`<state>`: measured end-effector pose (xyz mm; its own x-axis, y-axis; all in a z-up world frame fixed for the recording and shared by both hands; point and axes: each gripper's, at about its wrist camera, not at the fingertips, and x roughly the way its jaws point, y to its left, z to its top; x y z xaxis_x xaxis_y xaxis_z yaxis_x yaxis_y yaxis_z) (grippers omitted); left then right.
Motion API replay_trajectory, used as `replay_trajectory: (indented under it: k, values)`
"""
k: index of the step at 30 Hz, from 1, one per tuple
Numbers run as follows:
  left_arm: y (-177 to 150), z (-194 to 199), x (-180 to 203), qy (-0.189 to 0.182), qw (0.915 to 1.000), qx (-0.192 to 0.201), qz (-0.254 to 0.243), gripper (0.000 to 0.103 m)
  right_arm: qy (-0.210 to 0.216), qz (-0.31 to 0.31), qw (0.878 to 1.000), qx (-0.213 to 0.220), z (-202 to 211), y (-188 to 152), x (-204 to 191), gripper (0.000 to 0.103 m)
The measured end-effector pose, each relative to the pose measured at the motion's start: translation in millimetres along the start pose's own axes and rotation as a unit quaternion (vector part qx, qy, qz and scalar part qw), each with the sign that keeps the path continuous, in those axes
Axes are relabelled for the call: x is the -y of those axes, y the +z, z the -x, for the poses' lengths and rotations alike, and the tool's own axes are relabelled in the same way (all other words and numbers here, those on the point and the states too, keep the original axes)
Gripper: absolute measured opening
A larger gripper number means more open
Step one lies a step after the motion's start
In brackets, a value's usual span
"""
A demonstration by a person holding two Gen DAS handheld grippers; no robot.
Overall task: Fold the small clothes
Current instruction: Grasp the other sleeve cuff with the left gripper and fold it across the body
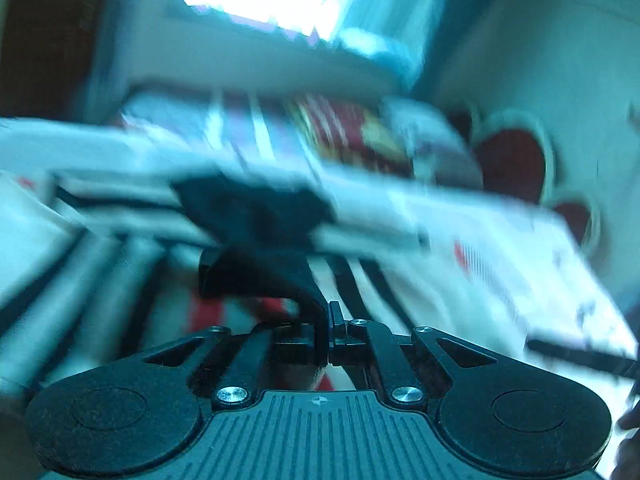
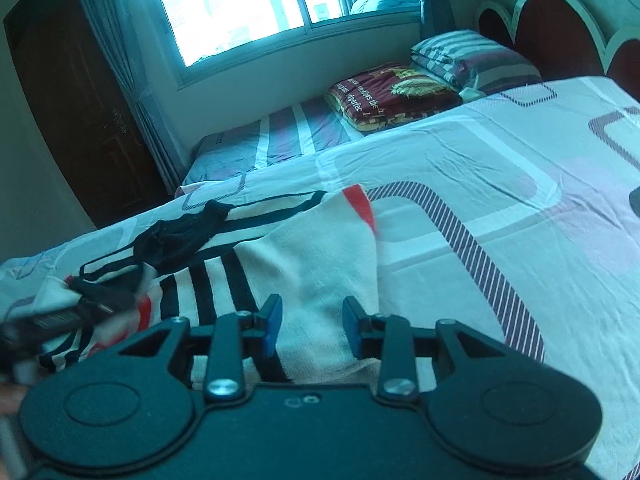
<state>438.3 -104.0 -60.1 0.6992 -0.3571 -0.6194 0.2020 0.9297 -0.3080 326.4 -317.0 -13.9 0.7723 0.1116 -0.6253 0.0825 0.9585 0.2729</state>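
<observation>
Through the blurred left wrist view your left gripper [image 1: 325, 320] was clamped together on a black garment [image 1: 256, 216] lifted above the bed, while in the right wrist view your right gripper [image 2: 311, 326] stood apart, unloaded, over the striped cloth [image 2: 304, 256] on the bedsheet [image 2: 480, 208].

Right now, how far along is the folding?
Done: nothing folded in view yet. The striped white cloth lies rumpled on the bed, with the black garment bunched on top of it. In hand: the left gripper is shut, seemingly pinching black fabric, though that view is blurred. The right gripper hovers open over the striped cloth, holding nothing. Left: fold both pieces.
</observation>
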Motion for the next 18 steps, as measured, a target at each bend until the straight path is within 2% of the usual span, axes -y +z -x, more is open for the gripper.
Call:
replay_trajectory:
  k: [2,3,4,8,9,11,14,18]
  values:
    - [-8,-2,21,0.011,0.9994,-0.004,-0.033,0.029,0.021,-0.011,1.0,-0.006,-2,1,4,0.039]
    - [-11,7,23,-0.001,0.9992,0.004,-0.041,0.058,0.034,-0.015,0.999,-0.007,-3,0,4,0.042]
    - [-11,21,24,-0.008,0.9988,0.021,-0.044,0.065,0.046,-0.016,0.999,-0.007,-5,0,3,0.043]
    - [-25,96,-13,0.025,0.9966,0.056,-0.054,0.065,0.096,-0.027,0.995,-0.023,-18,-4,-14,0.043]
    - [-31,112,-24,0.047,0.9953,0.064,-0.055,0.065,0.102,-0.022,0.994,-0.028,-22,-6,-22,0.043]
    - [-44,139,-53,0.11,0.9891,0.07,-0.07,0.055,0.113,-0.012,0.993,-0.042,-32,-10,-36,0.043]
    - [-54,157,-97,0.166,0.9829,0.055,-0.057,0.052,0.113,-0.019,0.992,-0.059,-47,-15,-45,0.044]
    - [-57,146,-136,0.191,0.9798,0.029,-0.051,0.052,0.12,-0.078,0.986,-0.083,-66,-20,-44,0.046]
